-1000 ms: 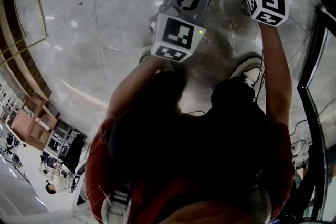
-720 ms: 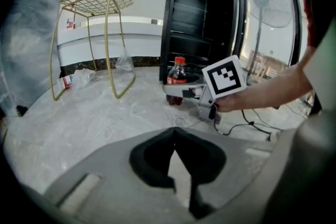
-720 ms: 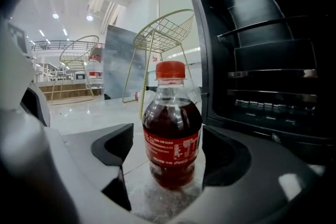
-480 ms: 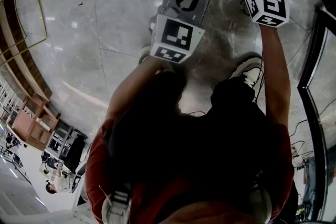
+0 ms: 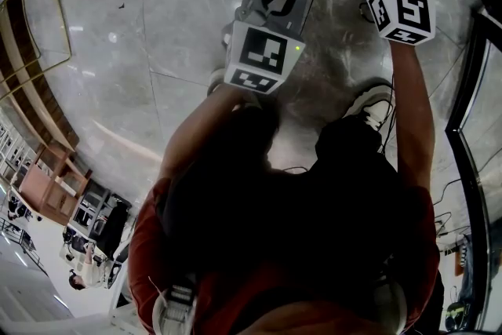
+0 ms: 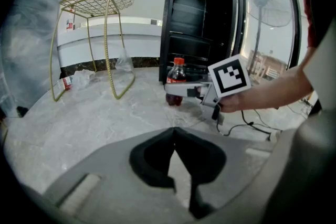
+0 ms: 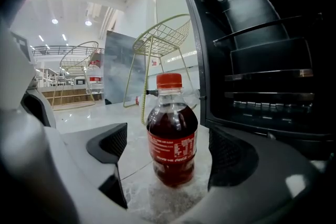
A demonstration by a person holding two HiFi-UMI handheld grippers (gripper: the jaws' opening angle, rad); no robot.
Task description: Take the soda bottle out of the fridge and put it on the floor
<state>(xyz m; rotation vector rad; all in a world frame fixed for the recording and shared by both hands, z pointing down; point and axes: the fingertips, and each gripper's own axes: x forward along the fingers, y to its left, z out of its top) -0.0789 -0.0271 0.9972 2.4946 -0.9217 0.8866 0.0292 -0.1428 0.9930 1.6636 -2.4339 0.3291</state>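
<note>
Soda bottle (image 7: 172, 134) is stood upright on the floor (image 6: 105, 113), just in front of the open fridge (image 7: 262, 60), long axis vertical. Right gripper (image 7: 170, 152) is set around it: jaws have just been opened wide, bottle centred between the pads, gaps seen both sides, no contact. Left gripper (image 6: 175, 136) is kept well apart, jaws pressed together, nothing held. Placement is judged done. A straight pull-back is needed so the bottle isn't clipped.

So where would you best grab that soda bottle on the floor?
Around the labelled middle of the soda bottle, coming in level from the open floor side, away from the fridge. It stands upright, and its round body is widest there.
</note>
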